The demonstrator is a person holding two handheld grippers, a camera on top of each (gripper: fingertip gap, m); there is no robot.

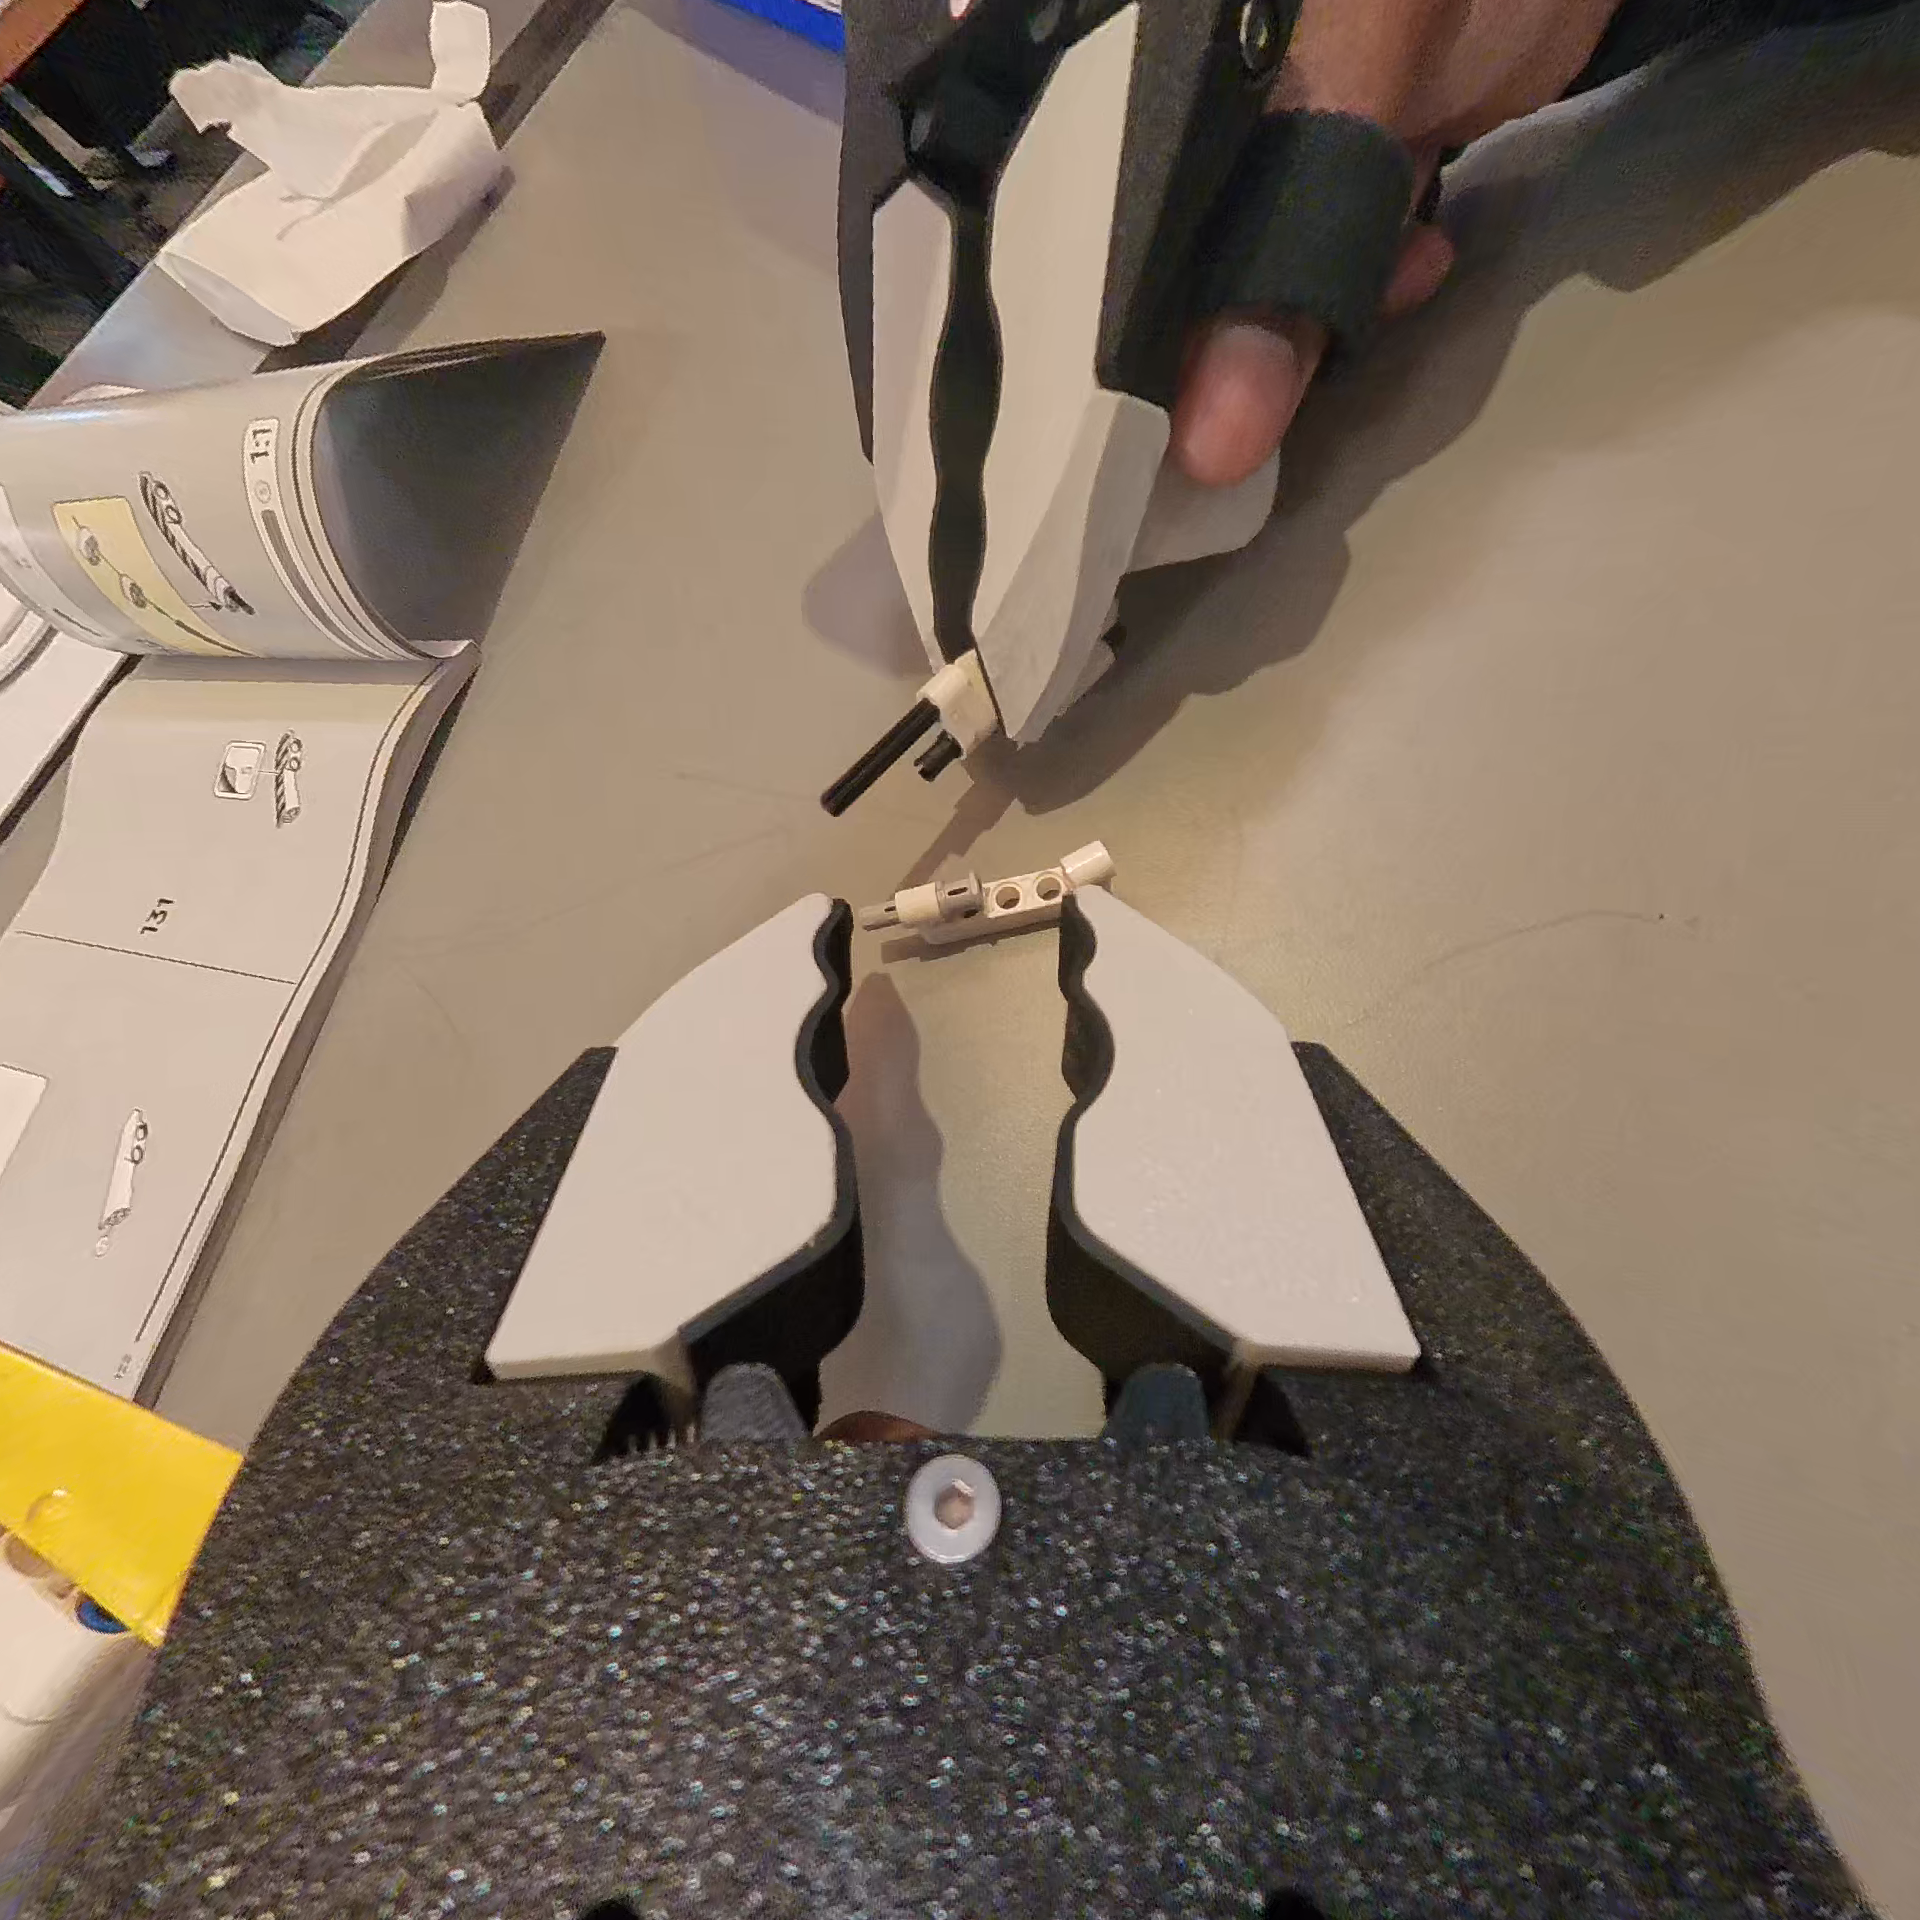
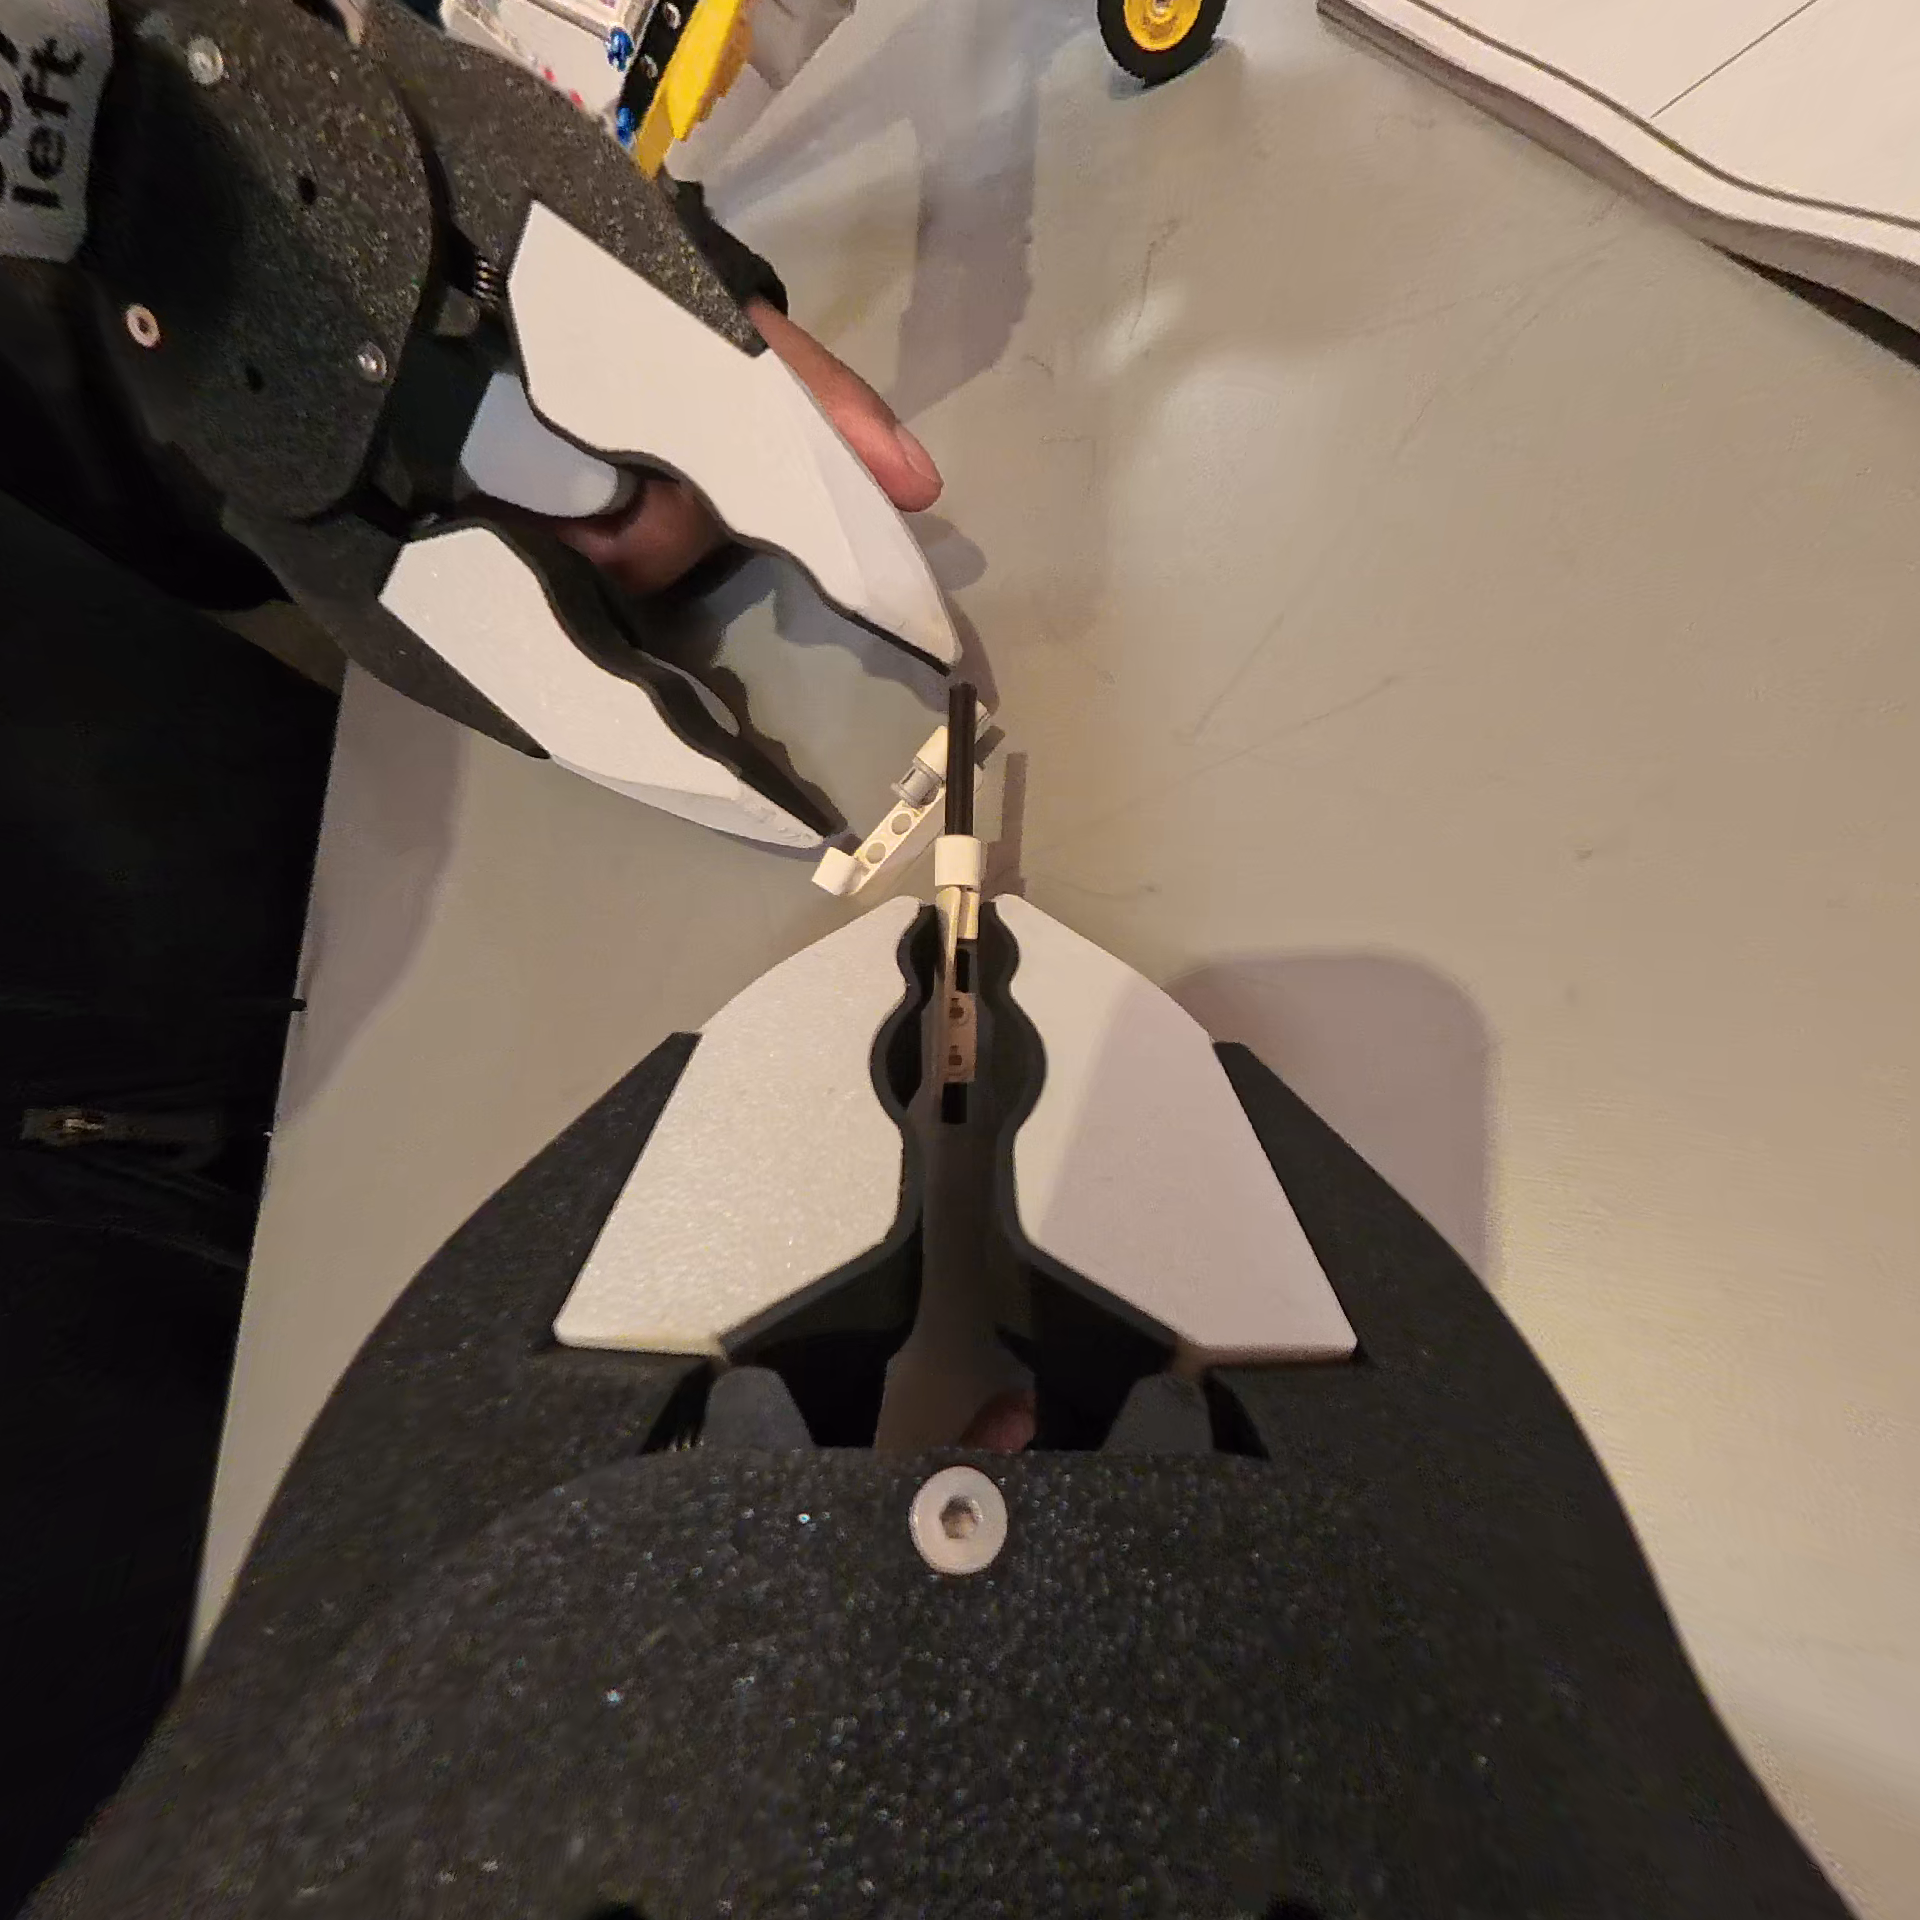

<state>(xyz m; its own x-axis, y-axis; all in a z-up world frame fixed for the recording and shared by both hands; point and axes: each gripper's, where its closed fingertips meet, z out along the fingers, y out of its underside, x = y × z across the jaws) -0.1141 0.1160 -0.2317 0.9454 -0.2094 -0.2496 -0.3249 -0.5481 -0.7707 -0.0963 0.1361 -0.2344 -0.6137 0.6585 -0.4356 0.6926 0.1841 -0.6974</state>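
Note:
My right gripper (image 2: 961, 914) is shut on a small white connector piece (image 2: 956, 862) with a black axle (image 2: 963, 764) sticking forward out of it. It also shows in the left wrist view (image 1: 971, 707), held a little above the grey table (image 1: 1507, 831). My left gripper (image 1: 951, 914) is open. A small white beam with two holes, a grey pin and white bushes (image 1: 987, 899) lies on the table right at its fingertips. The right fingertip (image 1: 1086, 925) covers one end; I see no pad pressing on it. The beam also shows in the right wrist view (image 2: 883, 842), just under the black axle.
An open instruction booklet (image 1: 208, 831) lies at the left, with crumpled white paper (image 1: 332, 208) behind it and a yellow box (image 1: 94, 1486) at the lower left. A yellow wheel (image 2: 1153, 31) and yellow parts (image 2: 686, 94) stand at the far edge. A person's fingers (image 1: 1236, 405) hold the right gripper.

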